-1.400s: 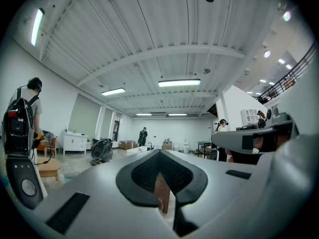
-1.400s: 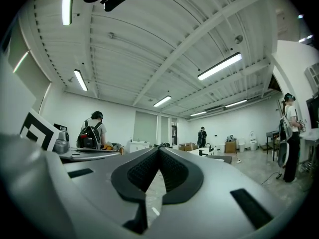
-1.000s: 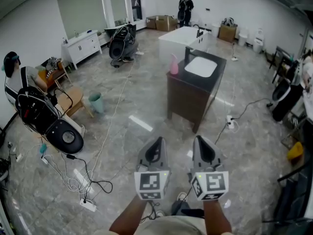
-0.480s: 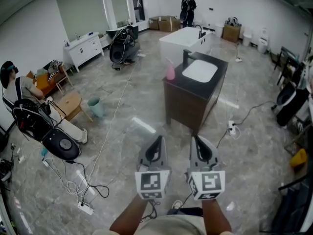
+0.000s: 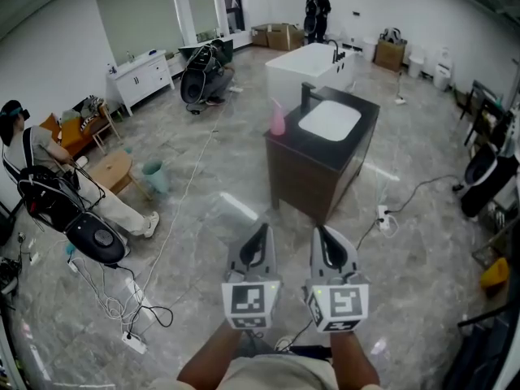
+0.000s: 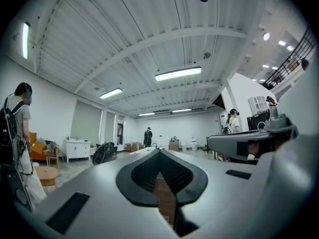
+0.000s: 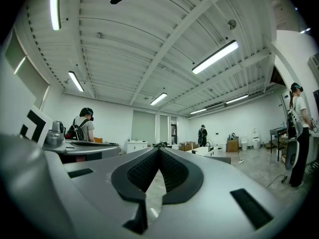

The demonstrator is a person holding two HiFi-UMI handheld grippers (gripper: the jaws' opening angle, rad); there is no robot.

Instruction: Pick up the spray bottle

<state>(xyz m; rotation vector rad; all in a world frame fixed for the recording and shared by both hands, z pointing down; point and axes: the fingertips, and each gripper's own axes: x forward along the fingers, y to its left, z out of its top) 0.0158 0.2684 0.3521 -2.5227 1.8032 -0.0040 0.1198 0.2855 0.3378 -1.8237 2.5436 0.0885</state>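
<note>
Marble floor (image 5: 422,250), dark vanity (image 5: 313,177) far ahead.
My left gripper (image 5: 260,229) and right gripper (image 5: 322,231) are both closed and empty; pink spray bottle (image 5: 278,121) stands on its left corner.

A large open hall set up as a bathroom-fixture test space. A dark vanity cabinet (image 5: 302,177) with a white basin (image 5: 329,120) stands alone mid-floor, and a white bathtub (image 5: 301,62) lies beyond it. Toilets (image 5: 444,58) line the far right wall, with cardboard boxes (image 5: 276,36) at the far end. Cables (image 5: 114,287) trail over the near-left tiled floor (image 5: 219,153) under strip lights (image 6: 178,73).
</note>
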